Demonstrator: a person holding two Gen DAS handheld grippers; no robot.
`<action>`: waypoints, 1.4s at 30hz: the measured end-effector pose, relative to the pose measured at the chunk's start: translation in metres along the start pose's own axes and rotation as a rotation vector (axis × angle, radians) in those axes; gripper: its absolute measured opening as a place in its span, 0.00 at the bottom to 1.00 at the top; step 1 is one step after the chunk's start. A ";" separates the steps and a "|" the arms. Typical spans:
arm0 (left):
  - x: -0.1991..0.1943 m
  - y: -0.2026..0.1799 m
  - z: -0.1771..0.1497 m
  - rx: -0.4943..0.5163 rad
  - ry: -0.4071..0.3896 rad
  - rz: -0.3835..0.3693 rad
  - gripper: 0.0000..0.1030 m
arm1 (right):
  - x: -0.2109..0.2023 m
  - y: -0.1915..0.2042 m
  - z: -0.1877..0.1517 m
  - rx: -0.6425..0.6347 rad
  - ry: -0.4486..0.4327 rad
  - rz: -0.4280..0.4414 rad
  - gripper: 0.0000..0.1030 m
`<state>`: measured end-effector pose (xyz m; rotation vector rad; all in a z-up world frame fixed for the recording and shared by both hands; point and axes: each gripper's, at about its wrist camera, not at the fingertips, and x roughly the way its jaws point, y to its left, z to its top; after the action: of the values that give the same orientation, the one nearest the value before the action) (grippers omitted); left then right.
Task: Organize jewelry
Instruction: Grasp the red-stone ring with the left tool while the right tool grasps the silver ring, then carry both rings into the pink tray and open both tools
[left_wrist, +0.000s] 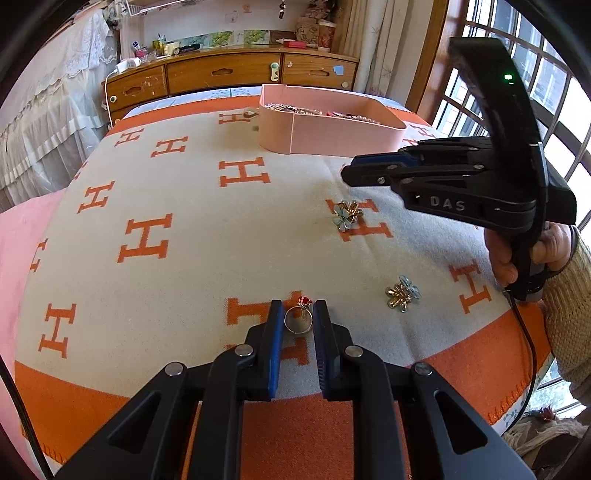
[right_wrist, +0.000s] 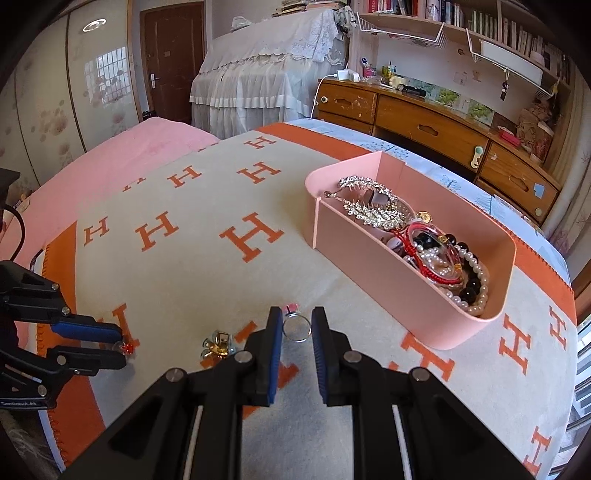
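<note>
White raised letters "DAS" stand on the side of the right gripper (left_wrist: 345, 173); large orange "H" letters repeat across the cream blanket (left_wrist: 192, 206); small pale lettering on the left gripper (right_wrist: 123, 343) is unreadable.

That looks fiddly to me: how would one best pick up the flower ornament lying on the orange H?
Probably from straight above, pinching across the flower ornament at its outer petal edges: it lies flat on the blanket, with nothing upright to catch.
</note>
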<state>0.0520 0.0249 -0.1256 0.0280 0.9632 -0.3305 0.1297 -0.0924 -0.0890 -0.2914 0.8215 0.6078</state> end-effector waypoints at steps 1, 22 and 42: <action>-0.001 0.000 0.001 -0.004 0.000 0.000 0.13 | -0.005 -0.002 0.001 0.012 -0.012 0.001 0.15; -0.018 0.006 0.202 -0.079 -0.130 -0.042 0.13 | -0.074 -0.121 0.100 0.534 -0.189 -0.016 0.16; 0.127 -0.023 0.253 -0.116 0.054 -0.028 0.60 | 0.003 -0.173 0.067 0.683 0.083 -0.147 0.17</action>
<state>0.3150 -0.0731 -0.0804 -0.0833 1.0361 -0.3004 0.2762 -0.1973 -0.0456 0.2472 1.0278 0.1540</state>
